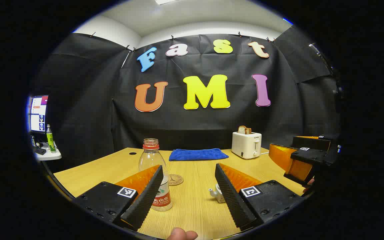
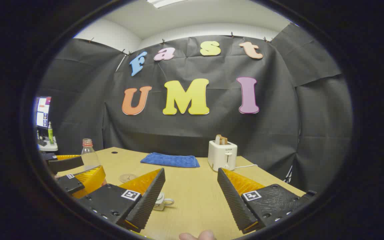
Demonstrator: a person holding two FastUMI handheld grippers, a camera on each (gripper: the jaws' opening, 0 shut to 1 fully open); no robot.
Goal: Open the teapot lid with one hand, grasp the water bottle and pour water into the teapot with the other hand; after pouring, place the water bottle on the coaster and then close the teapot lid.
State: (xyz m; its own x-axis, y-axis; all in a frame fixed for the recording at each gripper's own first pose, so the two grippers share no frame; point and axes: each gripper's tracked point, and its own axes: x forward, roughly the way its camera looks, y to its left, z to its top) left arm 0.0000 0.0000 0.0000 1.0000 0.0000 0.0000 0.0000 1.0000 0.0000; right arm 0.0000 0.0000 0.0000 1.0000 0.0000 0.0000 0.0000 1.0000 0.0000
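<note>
- Surface [image 1: 192, 213] of pale wood, spread wide, carrying everything in the booth.
- Blue towel [image 1: 198, 154] laid flat at the far middle; white toaster [image 1: 246, 145] to its right with bread in the slot.
- Left tool [image 1: 188, 195] spread open above the near edge, gripping nothing; water bottle [image 1: 153, 166] just left of the gap, partly hidden behind the left finger, not pressed by either one.
- Right tool [image 2: 191, 196] likewise open and empty, hovering over bare wood near the teapot.
- Water bottle clear plastic, red neck ring, red-banded label low down, no cap seen; contents hard to judge. Probably light, thin-walled and a bit slick, likely to dent under a hard squeeze; best taken around the mid-body above the label, kept upright until over the pot.
- Coaster [image 1: 175, 179] round and brown, flat just right of and behind the bottle.
- Teapot [image 1: 217, 193] small and white, right of the coaster, mostly hidden behind a finger in both views; spout seen in the left gripper view, handle in the right gripper view. Likely ceramic, so fragile; lid hidden, to be pinched lightly by its knob.
</note>
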